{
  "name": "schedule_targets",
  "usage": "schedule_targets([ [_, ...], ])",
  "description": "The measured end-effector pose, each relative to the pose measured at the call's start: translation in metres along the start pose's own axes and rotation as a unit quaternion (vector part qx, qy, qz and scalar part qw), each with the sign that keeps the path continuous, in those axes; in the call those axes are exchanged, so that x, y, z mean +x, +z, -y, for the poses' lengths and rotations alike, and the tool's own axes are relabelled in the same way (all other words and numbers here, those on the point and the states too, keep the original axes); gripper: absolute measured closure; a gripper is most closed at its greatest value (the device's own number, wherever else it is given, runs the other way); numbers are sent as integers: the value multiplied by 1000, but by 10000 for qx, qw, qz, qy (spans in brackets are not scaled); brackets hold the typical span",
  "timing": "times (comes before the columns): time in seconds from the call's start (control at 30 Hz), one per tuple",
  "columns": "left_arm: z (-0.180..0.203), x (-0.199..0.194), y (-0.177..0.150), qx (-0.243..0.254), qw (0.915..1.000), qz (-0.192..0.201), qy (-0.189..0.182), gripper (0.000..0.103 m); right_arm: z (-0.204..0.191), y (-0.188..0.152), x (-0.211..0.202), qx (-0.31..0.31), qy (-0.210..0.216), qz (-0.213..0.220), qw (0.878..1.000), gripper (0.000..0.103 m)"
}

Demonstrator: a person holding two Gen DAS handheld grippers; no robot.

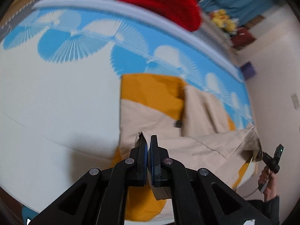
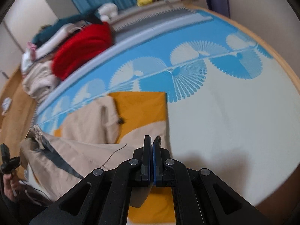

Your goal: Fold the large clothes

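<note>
The left gripper (image 1: 148, 138) and the right gripper (image 2: 152, 140) each pinched the beige-and-mustard garment's (image 1: 196, 140) edge above the blue-and-white mat (image 1: 56, 103), jaws pressed together.

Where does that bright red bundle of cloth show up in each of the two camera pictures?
Left wrist view: the red bundle lies at the top centre, beyond the far edge of the blue and white mat.
Right wrist view: the red bundle lies at the upper left, again just past the mat's far edge.
Shared landmark: the beige and mustard garment spread on the mat.
</note>
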State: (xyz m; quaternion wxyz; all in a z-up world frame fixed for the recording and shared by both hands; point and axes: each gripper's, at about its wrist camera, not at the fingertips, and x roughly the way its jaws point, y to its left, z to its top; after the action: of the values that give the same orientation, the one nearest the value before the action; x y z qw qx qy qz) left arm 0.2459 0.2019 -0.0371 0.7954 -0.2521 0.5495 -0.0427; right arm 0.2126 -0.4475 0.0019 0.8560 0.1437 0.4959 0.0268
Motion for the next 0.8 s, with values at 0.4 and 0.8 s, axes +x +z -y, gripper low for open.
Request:
schedule_targets([
  [0.4, -20, 14, 39, -474, 9988, -117, 84, 89, 15, 48, 72, 402, 85, -699, 9967, 101],
  [0.8, -25, 30, 10, -440, 9966, -446, 527, 67, 34, 20, 54, 678, 159, -443, 9966, 62],
])
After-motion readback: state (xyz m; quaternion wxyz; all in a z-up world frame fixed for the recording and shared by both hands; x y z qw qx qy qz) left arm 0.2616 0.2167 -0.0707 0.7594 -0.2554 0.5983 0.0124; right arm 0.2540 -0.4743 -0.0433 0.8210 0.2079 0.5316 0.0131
